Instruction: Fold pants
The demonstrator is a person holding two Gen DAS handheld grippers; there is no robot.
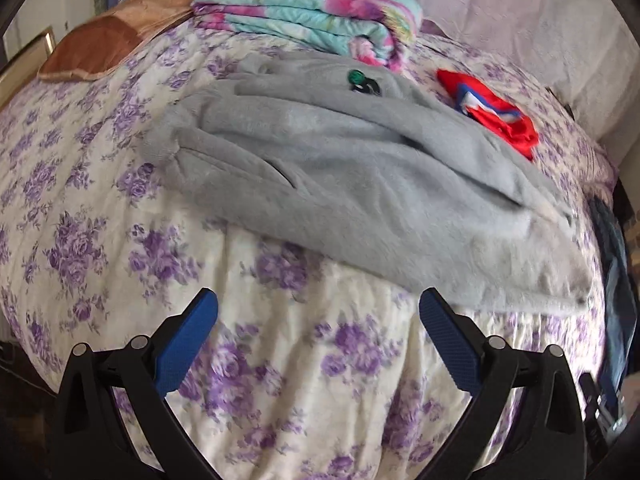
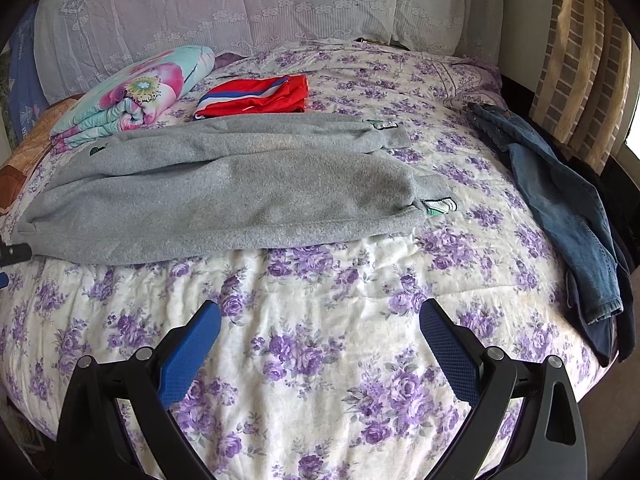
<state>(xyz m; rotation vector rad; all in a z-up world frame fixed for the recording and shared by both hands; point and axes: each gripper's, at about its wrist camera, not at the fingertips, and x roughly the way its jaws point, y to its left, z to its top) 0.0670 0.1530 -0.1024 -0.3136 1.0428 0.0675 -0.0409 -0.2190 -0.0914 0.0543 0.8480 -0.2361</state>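
Observation:
Grey sweatpants [image 2: 224, 188] lie spread lengthwise across a bed with a purple-flowered quilt [image 2: 320, 320], waist to the left and both cuffed legs to the right, each cuff bearing a green and white label. In the left wrist view the grey sweatpants [image 1: 340, 168] show from the waist end, with a green logo near the top. My left gripper [image 1: 319, 300] hovers open over the quilt just short of the pants' near edge. My right gripper [image 2: 320, 312] is open too, above bare quilt in front of the legs. Nothing is between either pair of blue pads.
A folded red garment [image 2: 256, 96] with white and blue stripes lies behind the pants. A folded floral blanket [image 2: 136, 92] sits at the back left, blue jeans [image 2: 560, 200] hang over the right side, and pillows [image 2: 240, 4] line the head of the bed.

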